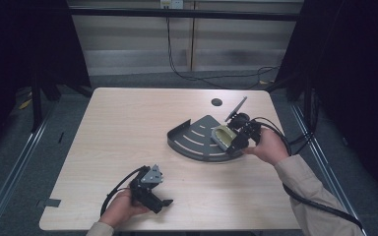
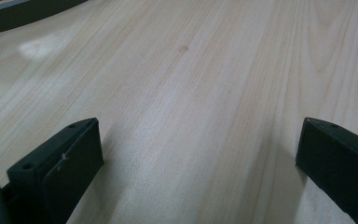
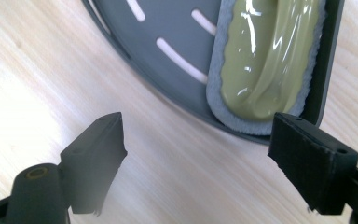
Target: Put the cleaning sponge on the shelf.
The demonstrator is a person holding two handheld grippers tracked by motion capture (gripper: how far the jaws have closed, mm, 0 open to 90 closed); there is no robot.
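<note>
A dark grey quarter-round tray [image 1: 192,142] with slots lies right of the table's middle. An olive-green glossy pad on a grey backing [image 1: 222,135] rests inside it against the straight wall; the right gripper view shows the pad [image 3: 265,56] in the tray [image 3: 168,28] just beyond the jaws. My right gripper [image 1: 237,143] hovers at the tray's right edge, open [image 3: 198,154], with nothing between its jaws. My left gripper [image 1: 161,202] rests low near the table's front edge, open [image 2: 198,163] over bare wood.
The light wood table [image 1: 128,123] has a round black cable hole [image 1: 216,102] near the back. A thin grey strip [image 1: 236,108] leans up behind the tray. Cables trail from both grippers; black frame posts flank the table.
</note>
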